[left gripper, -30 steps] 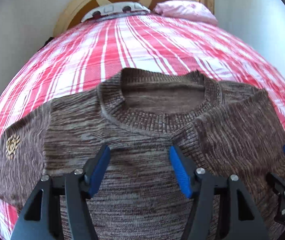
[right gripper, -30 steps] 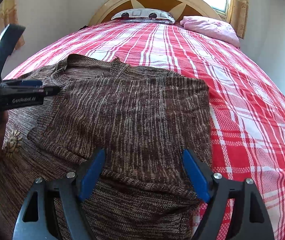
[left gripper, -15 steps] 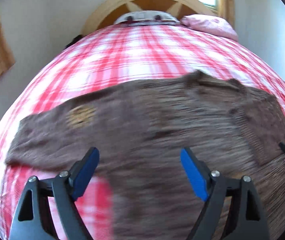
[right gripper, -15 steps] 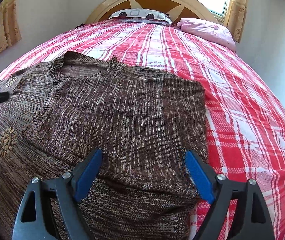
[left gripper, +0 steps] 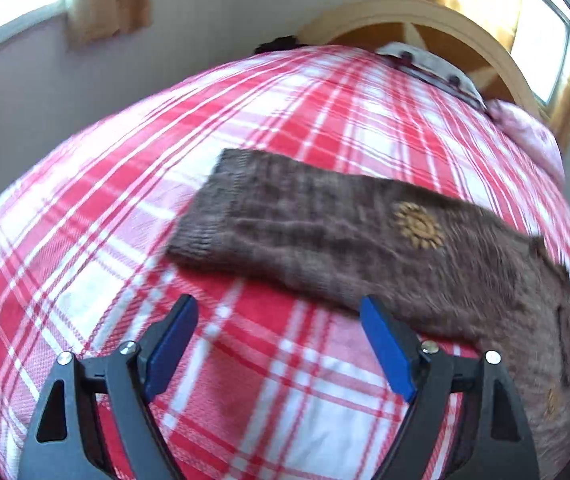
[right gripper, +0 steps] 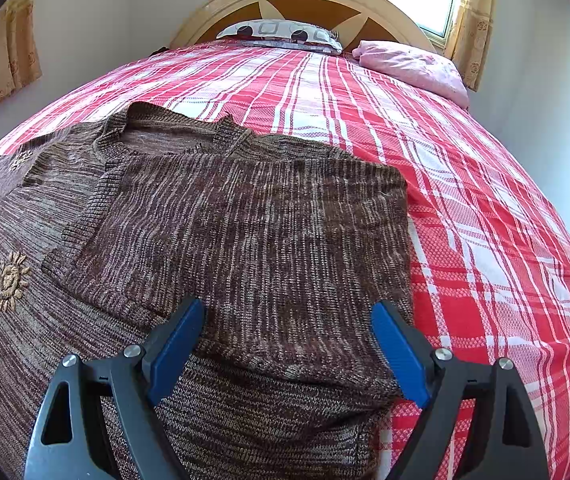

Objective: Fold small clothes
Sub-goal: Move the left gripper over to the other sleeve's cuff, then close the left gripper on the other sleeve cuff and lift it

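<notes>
Right wrist view, bottom of the frame: showing the right gripper (right gripper: 285,350) with blue pads spread wide, pinching nothing, hanging just over the brown sweater (right gripper: 85,352). Lying flat on the red plaid bed (right gripper: 485,240), filling the lower left and centre of the frame. Showing the right side of it, sleeve (right gripper: 253,232) included, already folded over the body as a neat panel. Looking farther up: neck opening near the centre, then two pillows (right gripper: 413,68) before the wooden headboard (right gripper: 305,0) at the top.

Left wrist view, bottom of the frame: showing the left gripper (left gripper: 279,346) also spread, holding nothing, only bedsheet between the pads. Lying beyond it, across the middle of the blurred frame, the other sleeve (left gripper: 305,224), stretched out and not yet folded, cuff pointing to the left.

Judging: one side fold done; remaining the second sleeve, then probably folding the body up.
</notes>
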`<state>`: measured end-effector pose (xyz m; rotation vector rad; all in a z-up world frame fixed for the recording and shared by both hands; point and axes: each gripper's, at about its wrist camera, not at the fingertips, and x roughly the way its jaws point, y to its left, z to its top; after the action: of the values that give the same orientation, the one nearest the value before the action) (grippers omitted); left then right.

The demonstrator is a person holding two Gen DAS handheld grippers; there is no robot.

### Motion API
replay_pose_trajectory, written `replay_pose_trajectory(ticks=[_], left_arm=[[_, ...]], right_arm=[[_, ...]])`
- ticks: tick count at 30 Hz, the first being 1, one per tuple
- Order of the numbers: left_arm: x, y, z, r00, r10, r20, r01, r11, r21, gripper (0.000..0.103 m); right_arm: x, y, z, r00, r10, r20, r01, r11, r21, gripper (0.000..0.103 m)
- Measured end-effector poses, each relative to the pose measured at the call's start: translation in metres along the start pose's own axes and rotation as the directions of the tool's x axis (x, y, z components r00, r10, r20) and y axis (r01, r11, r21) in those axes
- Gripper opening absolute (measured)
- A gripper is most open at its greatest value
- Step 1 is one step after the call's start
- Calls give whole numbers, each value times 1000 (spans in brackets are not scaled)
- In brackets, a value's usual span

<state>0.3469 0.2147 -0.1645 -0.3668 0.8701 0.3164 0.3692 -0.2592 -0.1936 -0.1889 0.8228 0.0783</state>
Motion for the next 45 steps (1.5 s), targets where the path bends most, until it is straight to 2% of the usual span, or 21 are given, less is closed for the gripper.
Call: replay_pose_trajectory(ticks=[3,8,13,16,22,25,28,29,31,32,37,45], left_arm=[[13,18,3,998,-50,-29,46,991,-122,84],[22,22,13,991,-133,-9,129,970,-208,84],[33,31,24,984,-177,24,176,938,-298,84],[35,34,27,984,-175,44,180,935,-306,84],[41,30,31,989,-133,72,148,950,-275,83],[43,33,33,990,-119,76,136,949,-284,68],[44,43,34,988,-126,84,147,937,-318,33],[46,48,33,985,-149,87,169,927,-336,11],[49,57,31,977,-196,85,214,903,-372,10],[47,57,30,975,-199,96,220,900,-376,9],[28,37,32,967,-196,162,236,932,-277,9],[8,4,44,938,-279,207,321,924,-209,9]], right_arm=[[0,2,0,1000,-8,3,8,1000,-5,86],[-1,4,0,1000,-24,8,24,1000,-14,87],[-2,4,-1,999,-30,12,30,999,-18,87],[-2,5,-1,999,-32,15,33,999,-19,87],[-2,5,-1,999,-30,14,31,999,-17,87],[-2,5,-1,999,-32,14,32,999,-17,87],[-2,5,-1,999,-31,14,31,999,-17,87],[-2,5,-1,999,-31,14,31,999,-17,87],[-2,5,-1,999,-31,14,32,999,-17,87],[-2,5,-1,999,-31,14,31,999,-16,87],[-3,5,-2,1000,-28,14,28,1000,-13,87],[-1,3,-1,1000,-18,13,19,1000,-7,87]])
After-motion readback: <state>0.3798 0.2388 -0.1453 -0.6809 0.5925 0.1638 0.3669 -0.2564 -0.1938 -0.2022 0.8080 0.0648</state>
